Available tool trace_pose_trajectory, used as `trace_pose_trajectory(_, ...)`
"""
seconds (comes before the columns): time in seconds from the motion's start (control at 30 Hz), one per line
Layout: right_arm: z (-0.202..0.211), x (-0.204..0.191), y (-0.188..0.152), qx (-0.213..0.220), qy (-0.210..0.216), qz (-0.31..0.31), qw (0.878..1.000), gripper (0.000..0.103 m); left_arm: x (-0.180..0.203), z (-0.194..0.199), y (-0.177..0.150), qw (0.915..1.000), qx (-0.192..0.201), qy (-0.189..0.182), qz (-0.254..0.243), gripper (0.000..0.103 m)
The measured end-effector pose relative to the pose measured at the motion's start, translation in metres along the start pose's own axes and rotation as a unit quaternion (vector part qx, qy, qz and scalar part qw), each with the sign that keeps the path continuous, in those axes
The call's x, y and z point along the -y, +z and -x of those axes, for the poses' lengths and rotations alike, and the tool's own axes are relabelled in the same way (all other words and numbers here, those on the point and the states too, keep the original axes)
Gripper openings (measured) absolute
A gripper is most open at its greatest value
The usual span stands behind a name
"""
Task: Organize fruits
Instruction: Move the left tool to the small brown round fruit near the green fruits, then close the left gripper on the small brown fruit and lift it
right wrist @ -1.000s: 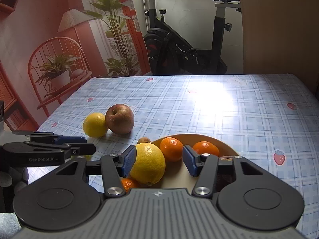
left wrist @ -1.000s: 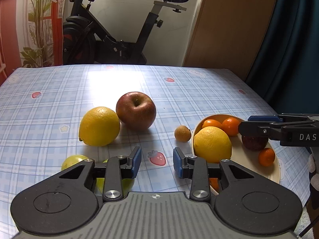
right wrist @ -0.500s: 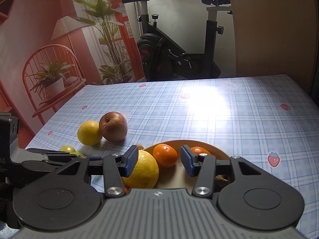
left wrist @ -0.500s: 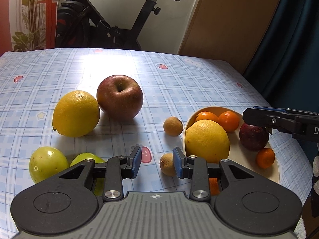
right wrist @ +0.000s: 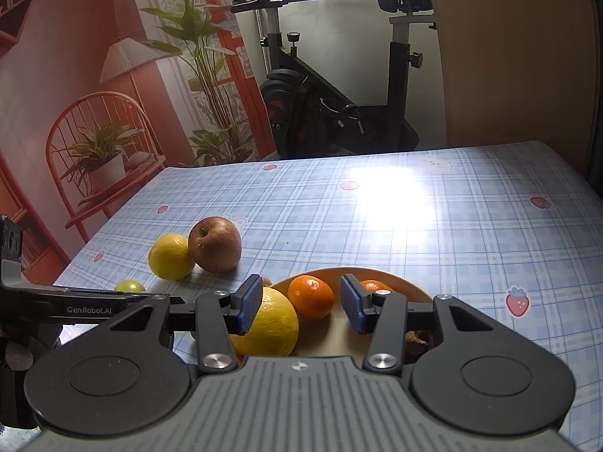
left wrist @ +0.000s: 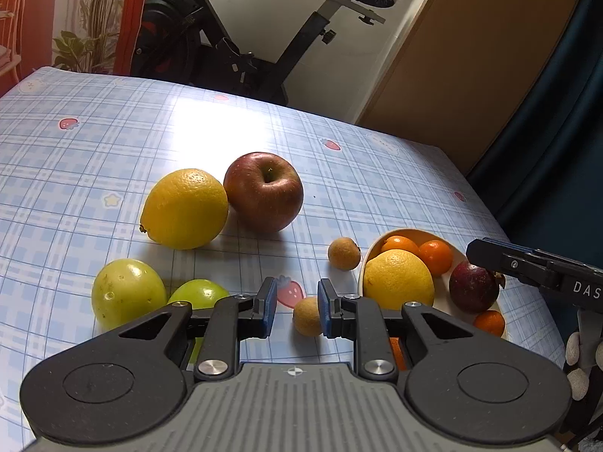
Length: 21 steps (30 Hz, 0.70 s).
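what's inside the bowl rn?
In the bowl: a big yellow citrus, four small oranges, a dark purple fruit. The left claw hides its near edge.

Daylight from somewhere beyond the tongs burns a white glare patch on the bench, washing out the plaid there; the same blown-out patch shows in the right wrist view. The apple and lemon cast soft shadows back toward the left tongs. Both views are sharp near the middle. Fisheye distortion bends the bench edges, and the corners fall dim.
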State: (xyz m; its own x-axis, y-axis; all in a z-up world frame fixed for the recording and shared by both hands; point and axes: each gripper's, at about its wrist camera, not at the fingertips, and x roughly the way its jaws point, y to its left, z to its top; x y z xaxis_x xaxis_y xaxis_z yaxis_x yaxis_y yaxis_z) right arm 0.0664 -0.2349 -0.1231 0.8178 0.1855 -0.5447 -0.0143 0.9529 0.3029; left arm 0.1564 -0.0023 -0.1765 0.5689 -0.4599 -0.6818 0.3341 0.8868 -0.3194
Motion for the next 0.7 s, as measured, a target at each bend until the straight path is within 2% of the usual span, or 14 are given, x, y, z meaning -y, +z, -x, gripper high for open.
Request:
trace_pose_trajectory(0.17,0.0,0.004,-0.002,-0.003,-0.001,-0.006,1.0,0.049,0.01,-0.013,-0.005,0.9997,-0.017,-0.004,-0.016,0.025)
trace_pose_trajectory(0.27,0.001,0.005,-0.003,-0.005,-0.002,-0.002,1.0,0.049,0.015,-0.018,-0.009,0.9994,-0.021,0.01,-0.024,0.028)
trace_pose_trajectory(0.4,-0.001,0.006,-0.003,-0.009,-0.003,-0.006,1.0,0.047,0.022,-0.024,-0.014,0.999,-0.028,0.007,-0.033,0.025)
trace_pose_trajectory(0.53,-0.003,0.004,-0.003,-0.014,-0.002,-0.004,1.0,0.047,0.02,-0.019,-0.016,0.9992,-0.018,0.009,-0.035,0.025)
trace_pose_trajectory(0.7,-0.008,0.003,0.0,-0.02,0.001,-0.005,1.0,0.045,0.018,0.001,-0.009,0.9989,0.015,0.027,-0.036,0.025)
